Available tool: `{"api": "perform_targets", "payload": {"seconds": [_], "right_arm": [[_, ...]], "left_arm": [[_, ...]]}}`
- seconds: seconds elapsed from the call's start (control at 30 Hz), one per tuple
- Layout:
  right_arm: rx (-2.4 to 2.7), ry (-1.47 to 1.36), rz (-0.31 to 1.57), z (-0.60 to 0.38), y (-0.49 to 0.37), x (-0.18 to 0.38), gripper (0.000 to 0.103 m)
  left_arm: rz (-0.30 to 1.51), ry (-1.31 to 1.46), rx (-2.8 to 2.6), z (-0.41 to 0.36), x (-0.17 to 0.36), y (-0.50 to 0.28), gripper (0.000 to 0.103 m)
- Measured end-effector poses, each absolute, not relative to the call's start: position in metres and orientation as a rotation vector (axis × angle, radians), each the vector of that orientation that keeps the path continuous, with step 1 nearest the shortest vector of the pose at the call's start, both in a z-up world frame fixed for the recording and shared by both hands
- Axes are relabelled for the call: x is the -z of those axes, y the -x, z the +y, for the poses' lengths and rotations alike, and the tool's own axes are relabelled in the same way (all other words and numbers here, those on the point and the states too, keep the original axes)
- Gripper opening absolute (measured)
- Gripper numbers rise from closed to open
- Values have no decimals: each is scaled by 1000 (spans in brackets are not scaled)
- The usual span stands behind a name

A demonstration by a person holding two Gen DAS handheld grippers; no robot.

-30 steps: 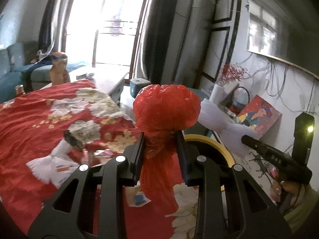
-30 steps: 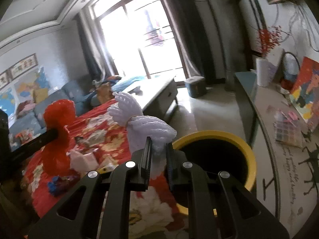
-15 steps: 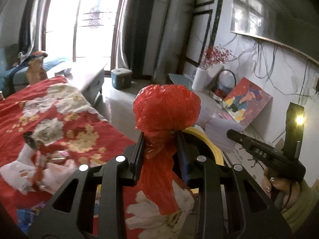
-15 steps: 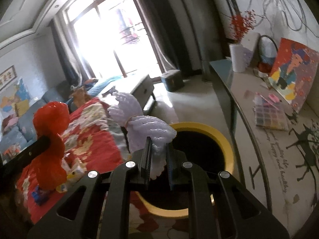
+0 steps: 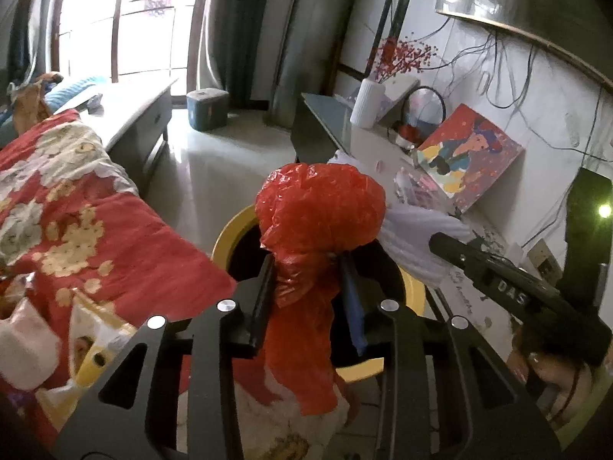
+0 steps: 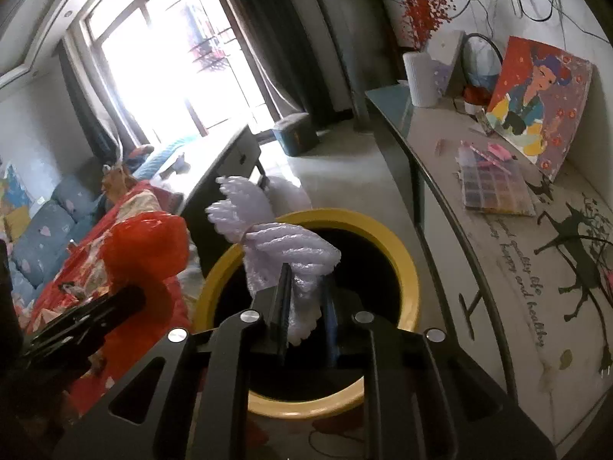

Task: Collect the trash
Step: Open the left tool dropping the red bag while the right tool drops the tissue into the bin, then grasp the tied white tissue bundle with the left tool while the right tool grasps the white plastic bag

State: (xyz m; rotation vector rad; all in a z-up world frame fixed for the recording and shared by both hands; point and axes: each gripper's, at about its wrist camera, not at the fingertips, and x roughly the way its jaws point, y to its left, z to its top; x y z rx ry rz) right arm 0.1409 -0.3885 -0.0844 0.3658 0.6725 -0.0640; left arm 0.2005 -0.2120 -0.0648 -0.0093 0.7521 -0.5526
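Trash is in both tools now. Left tool (image 5: 308, 264) pinches the neck of a red bag (image 5: 320, 211), its ball end up and its tail hanging down. Right tool (image 6: 304, 287) pinches white foam wrap (image 6: 283, 245), which stands up past the fingers. Both pieces hang over the yellow bin (image 6: 402, 253), whose dark mouth lies straight below and ahead of the tools. I judge the foam is more over the middle, the bag nearer the rim beside the red bed (image 5: 115, 230), so the right tool should release first.
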Motion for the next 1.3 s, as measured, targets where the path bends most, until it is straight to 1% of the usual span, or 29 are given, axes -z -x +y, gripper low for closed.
{"api": "perform_targets", "payload": {"seconds": [0.03,0.07,0.1,0.17,0.2,0.23,0.27,0.33,0.37,0.43,0.5,0.87,1.1,1.17,1.3], "right_arm": [[78,-367,678,-390,-142,87,30],[83,-366,679,-391,-142,88,35],[88,-361,681,-391,-143,90,36],[91,-355,683,-391,-143,91,48],[95,-356,678,-391,-142,91,49],[95,-352,674,-391,-142,91,50],[97,-347,673,-390,-142,91,51],[95,-350,667,-390,-141,89,54],[95,-349,661,-389,-140,88,55],[94,-347,654,-390,-139,86,58],[91,-349,646,-389,-137,83,59],[27,-324,586,-369,-127,57,71],[-32,-300,558,-349,-122,40,74],[-46,-291,552,-341,-121,36,76],[-89,-274,545,-324,-119,29,77]], "left_arm": [[759,8,552,-214,67,-204,43],[762,3,548,-218,70,-210,46],[764,2,545,-219,71,-212,48],[774,9,535,-219,73,-217,56],[779,25,529,-217,74,-218,63],[780,35,527,-215,73,-219,67],[775,46,525,-212,72,-218,68],[766,46,511,-209,69,-218,74],[758,55,511,-205,66,-216,75],[744,71,511,-201,60,-213,80],[725,83,506,-195,53,-209,84],[677,126,468,-164,32,-193,89],[643,148,425,-139,18,-183,90],[630,154,412,-128,15,-179,92],[604,153,369,-110,7,-173,92]]}}
